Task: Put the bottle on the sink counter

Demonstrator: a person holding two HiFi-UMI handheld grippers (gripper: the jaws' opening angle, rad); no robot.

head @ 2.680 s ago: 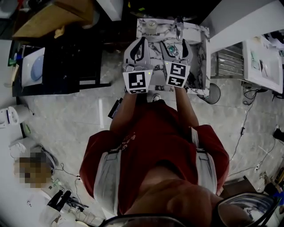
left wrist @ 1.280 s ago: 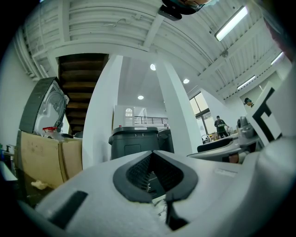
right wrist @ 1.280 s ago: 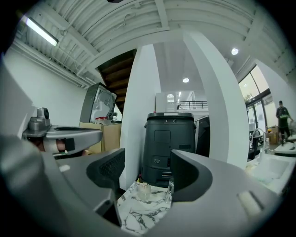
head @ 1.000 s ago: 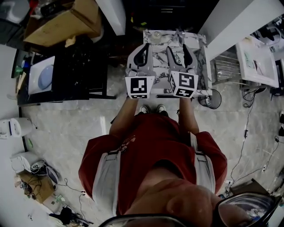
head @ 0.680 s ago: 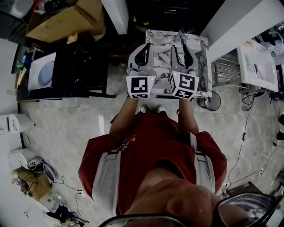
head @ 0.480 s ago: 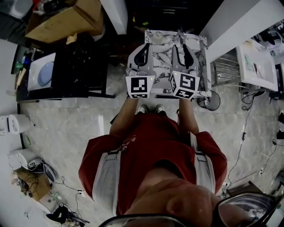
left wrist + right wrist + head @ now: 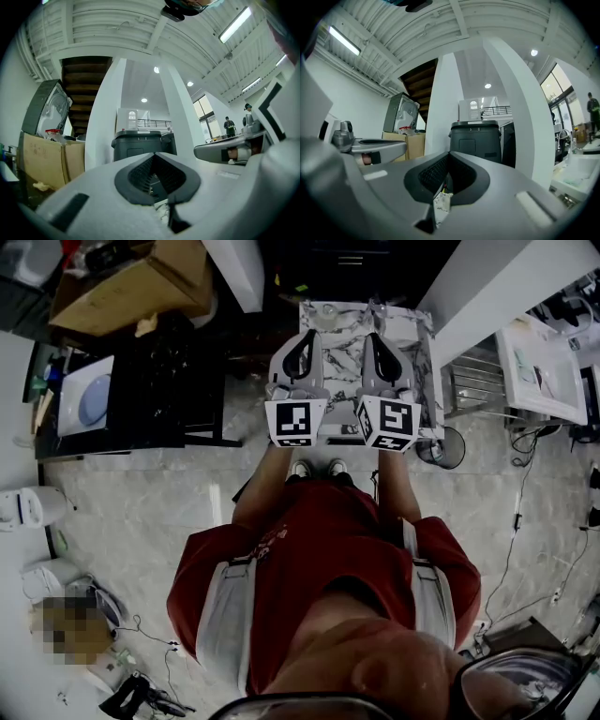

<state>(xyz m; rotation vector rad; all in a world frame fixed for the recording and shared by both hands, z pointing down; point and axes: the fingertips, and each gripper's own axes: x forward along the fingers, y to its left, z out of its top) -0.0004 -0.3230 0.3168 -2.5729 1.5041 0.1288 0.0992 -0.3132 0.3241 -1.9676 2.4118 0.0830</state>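
Note:
The marble sink counter [image 7: 343, 345] lies straight ahead of the person, with a faucet [image 7: 378, 307] at its back edge. A small pale round thing [image 7: 326, 313], perhaps the bottle seen from above, stands at the counter's back left. Both grippers hover side by side over the counter. My left gripper [image 7: 305, 335] is shut, its jaws meeting at the tips [image 7: 155, 154], with nothing in them. My right gripper [image 7: 376, 337] has just been closing and its jaws now meet [image 7: 449, 153]; nothing shows between them.
A black stand [image 7: 173, 381] with a white and blue dish [image 7: 82, 404] is at the left, and a cardboard box [image 7: 131, 287] lies behind it. A metal rack [image 7: 469, 376] and a white table [image 7: 539, 371] are at the right. A dark bin [image 7: 475, 136] stands beyond the counter.
The right gripper's fingers, spread apart a second ago, have come together. Both grippers have stayed over the counter, side by side.

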